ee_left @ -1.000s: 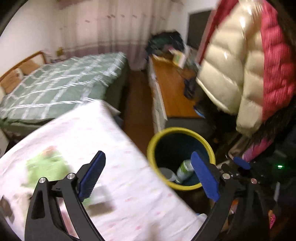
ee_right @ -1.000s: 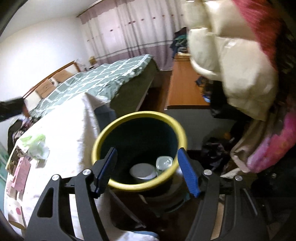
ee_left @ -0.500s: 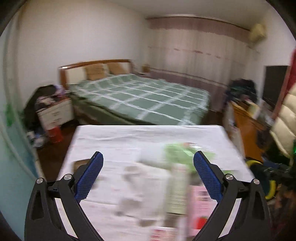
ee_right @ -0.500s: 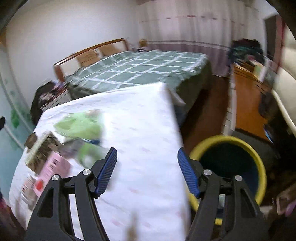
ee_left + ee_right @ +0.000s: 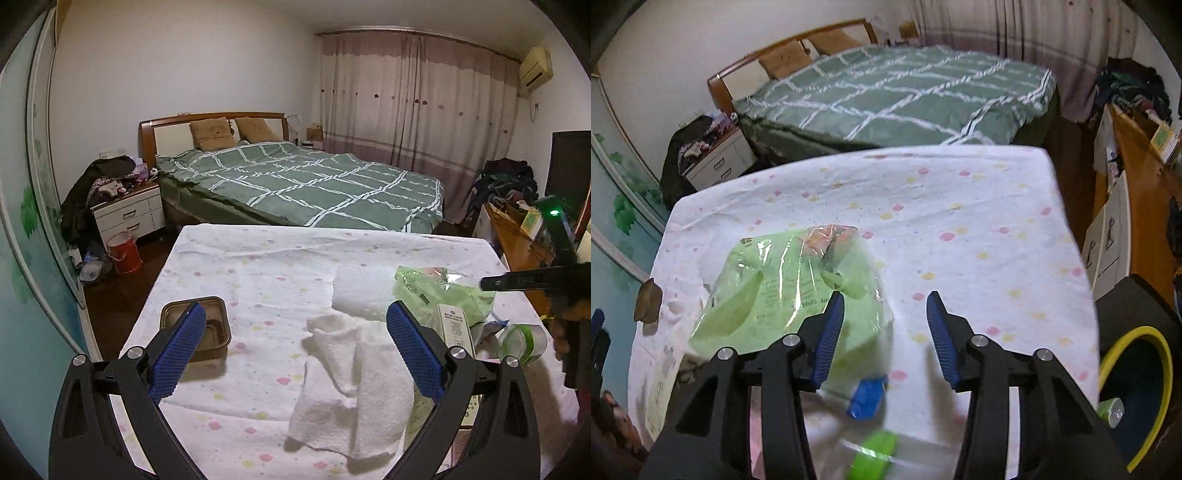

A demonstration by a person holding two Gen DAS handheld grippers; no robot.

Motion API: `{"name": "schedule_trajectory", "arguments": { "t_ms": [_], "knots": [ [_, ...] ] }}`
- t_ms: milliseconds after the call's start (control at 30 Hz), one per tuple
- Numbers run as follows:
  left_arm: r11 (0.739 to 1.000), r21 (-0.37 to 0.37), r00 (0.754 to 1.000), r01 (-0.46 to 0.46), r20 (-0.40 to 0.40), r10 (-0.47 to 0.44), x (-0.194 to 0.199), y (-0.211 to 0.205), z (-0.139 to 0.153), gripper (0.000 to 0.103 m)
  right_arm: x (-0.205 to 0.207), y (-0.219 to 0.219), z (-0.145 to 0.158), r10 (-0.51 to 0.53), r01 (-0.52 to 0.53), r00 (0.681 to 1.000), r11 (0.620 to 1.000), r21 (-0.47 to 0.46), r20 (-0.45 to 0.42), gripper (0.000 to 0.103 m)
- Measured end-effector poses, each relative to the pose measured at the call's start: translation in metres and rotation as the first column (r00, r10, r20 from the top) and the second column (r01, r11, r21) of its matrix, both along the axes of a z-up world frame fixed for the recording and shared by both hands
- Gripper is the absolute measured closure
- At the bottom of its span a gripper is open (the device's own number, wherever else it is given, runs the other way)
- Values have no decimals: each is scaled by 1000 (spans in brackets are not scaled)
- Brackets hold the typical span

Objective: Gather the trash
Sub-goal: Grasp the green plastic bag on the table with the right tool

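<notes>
Right gripper (image 5: 885,325): jaws part open, nothing between them, just been closing down from wider. Bare spotted cloth of the surface (image 5: 960,221) shows in the gap; the left pad overlaps the edge of a green plastic wrapper (image 5: 775,295), whether it touches I cannot tell. Just below the gap, blurred: a small blue scrap (image 5: 868,397) and a bright green bit (image 5: 875,448), both nearer the camera than the pads. Far off the right jaw, past the edge of the surface, stands the yellow-rimmed bin (image 5: 1134,402) with a can or similar already inside, so some trash looks collected. Left gripper (image 5: 294,347): jaws wide open, empty. Between them and slightly ahead lies a crumpled white paper towel (image 5: 354,376); no pad touches it. Behind the left pad sits a brown plastic tray (image 5: 210,325). Beyond the right pad: a white box (image 5: 456,326), the green wrapper again, and a clear cup with a green band (image 5: 524,338). Further out, the bed (image 5: 314,184) and curtains. Judgement: task well short of done. Wrapper, towel, tray, box, cup and scraps all remain on the surface, none is gripped. The right hand seems to be lining up over the wrapper side, the left over the towel.
</notes>
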State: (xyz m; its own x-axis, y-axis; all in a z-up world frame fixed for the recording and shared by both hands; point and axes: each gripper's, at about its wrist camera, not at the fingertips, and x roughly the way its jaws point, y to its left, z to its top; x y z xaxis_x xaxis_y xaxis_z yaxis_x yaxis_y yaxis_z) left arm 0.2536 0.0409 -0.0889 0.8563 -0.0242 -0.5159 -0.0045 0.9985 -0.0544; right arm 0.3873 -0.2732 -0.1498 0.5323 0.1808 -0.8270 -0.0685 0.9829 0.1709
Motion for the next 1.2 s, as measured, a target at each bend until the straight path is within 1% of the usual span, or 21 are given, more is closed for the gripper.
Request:
{"name": "schedule_trajectory", "arguments": {
  "t_ms": [33,67,100,133,167,267,367,567,767,833,933,1033,1133,1200],
  "knots": [
    [1000,-5,1000,0,4,0,-1,0,0,6,3,2,-3,2,-2,1000,1000,2,-11,61],
    [1000,-9,1000,-1,6,1,-2,0,0,5,7,3,-7,6,-6,1000,1000,3,-27,67],
    [1000,-13,1000,-3,7,3,-2,0,0,5,10,5,-9,8,-8,999,1000,0,-42,76],
    [1000,-21,1000,-1,6,1,-1,1,-1,5,12,6,-12,8,-8,999,1000,-5,-52,81],
    [1000,-24,1000,1,5,-1,-1,1,-1,5,12,7,-14,10,-10,998,1000,-5,-57,89],
    [1000,-26,1000,3,1,-3,-3,0,0,5,10,8,-13,16,-15,999,1000,19,-45,97],
    [999,-31,1000,10,-5,-10,-2,-1,-2,5,3,6,-5,3,-2,1000,999,45,-2,99],
    [999,-44,1000,23,-10,-24,-4,-2,-4,5,-14,-13,25,-61,51,994,992,111,93,100],
    [998,-64,1000,29,-8,-30,-6,-1,-4,5,-45,-45,58,-157,133,966,983,123,205,99],
    [997,-63,999,33,-9,-34,-6,-2,-5,5,-60,-61,67,-194,172,951,979,112,240,99],
    [997,-60,999,38,-5,-39,-7,-4,-4,5,-83,-88,70,-254,230,931,966,118,262,99],
    [997,-56,999,44,1,-44,-8,-7,-3,5,-114,-121,67,-344,330,895,939,97,283,99],
    [997,-51,999,50,6,-49,-8,-10,-2,5,-145,-161,56,-452,448,846,890,84,282,99],
    [997,-49,999,53,9,-52,-9,-11,-2,5,-158,-179,47,-506,510,816,858,62,280,99]
  ]
}}
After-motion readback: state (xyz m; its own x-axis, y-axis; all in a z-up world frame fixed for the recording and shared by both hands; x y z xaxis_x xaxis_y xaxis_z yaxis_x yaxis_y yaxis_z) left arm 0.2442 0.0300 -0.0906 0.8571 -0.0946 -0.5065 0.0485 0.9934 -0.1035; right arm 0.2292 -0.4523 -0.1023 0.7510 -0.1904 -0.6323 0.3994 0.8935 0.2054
